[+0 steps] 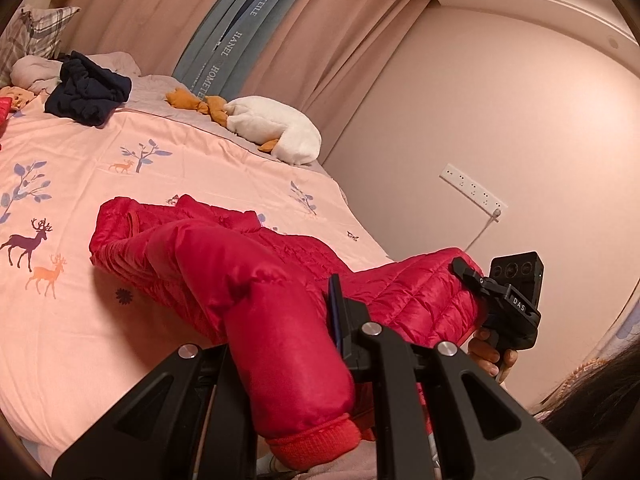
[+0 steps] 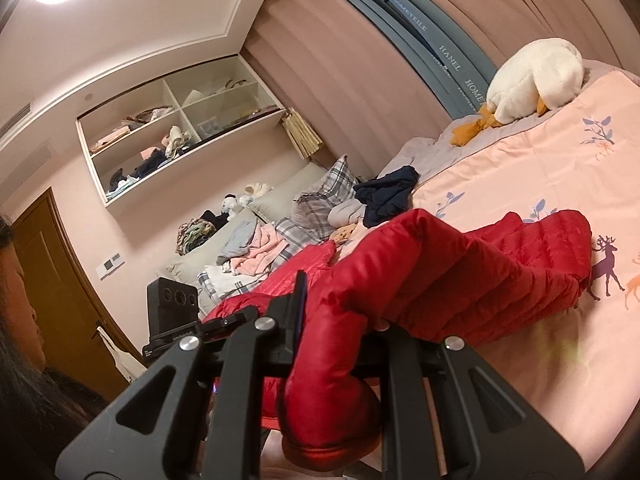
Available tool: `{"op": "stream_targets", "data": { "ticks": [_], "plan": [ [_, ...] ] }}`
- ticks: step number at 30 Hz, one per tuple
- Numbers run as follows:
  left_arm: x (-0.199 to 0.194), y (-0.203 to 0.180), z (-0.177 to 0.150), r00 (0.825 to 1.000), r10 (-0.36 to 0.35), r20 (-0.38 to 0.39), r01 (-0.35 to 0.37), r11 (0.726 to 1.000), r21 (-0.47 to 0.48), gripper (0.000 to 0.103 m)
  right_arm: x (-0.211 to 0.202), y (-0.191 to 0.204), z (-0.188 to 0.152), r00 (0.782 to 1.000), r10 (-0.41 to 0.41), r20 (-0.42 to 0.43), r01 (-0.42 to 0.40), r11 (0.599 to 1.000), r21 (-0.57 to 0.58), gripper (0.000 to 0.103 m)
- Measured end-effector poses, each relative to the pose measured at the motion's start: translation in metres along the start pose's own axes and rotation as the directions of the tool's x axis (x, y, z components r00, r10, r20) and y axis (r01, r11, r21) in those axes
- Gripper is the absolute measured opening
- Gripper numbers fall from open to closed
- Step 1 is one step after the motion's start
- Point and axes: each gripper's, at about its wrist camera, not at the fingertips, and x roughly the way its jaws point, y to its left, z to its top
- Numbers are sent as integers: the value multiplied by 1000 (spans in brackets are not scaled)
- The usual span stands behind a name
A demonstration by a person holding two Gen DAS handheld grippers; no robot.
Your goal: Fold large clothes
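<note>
Two tongs grip one red quilted jacket [image 1: 248, 280] that lies across the near side of a bed [image 1: 80, 200] covered by a pink deer-print quilt. The left tongs [image 1: 280, 344] are clamped on a sleeve, whose ribbed cuff [image 1: 316, 440] hangs down between the black jaws close to the lens. The right tongs [image 2: 332, 344] are likewise closed on the other sleeve, and its cuff [image 2: 332, 452] droops below the jaws. In both views the sleeves are lifted off the quilt, while the body of the jacket trails back onto the bed and rests there in loose folds.

From the left wrist view, the right tongs' black body [image 1: 508, 300] shows at the jacket's far edge, with a hand [image 1: 490, 354] wrapped around its grip. From the right wrist view, the left tongs' body [image 2: 176, 312] sits to the left of the jacket.

Farther up the bed lies a dark navy garment [image 1: 86, 92] in a heap, and beside it a pale bundle and a plaid pillow [image 1: 36, 36]. A white plush goose [image 1: 276, 132] with orange feet rests at the bed's far edge, just in front of pink curtains [image 1: 140, 12]. An open wall shelf [image 2: 172, 132] holds piled clothes, and more laundry [image 2: 256, 248] is heaped near the headboard.
</note>
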Motion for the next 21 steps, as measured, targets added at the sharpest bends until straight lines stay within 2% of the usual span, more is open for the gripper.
{"op": "stream_targets", "data": {
  "ticks": [10,21],
  "plan": [
    [8,14,8,998,55,-11,-55,998,-30,12,8,-27,4,998,-66,19,64,996,68,15],
    [30,33,31,982,189,-2,-189,982,-13,13,32,-62,26,986,-165,33,161,982,99,15]
  ]
}}
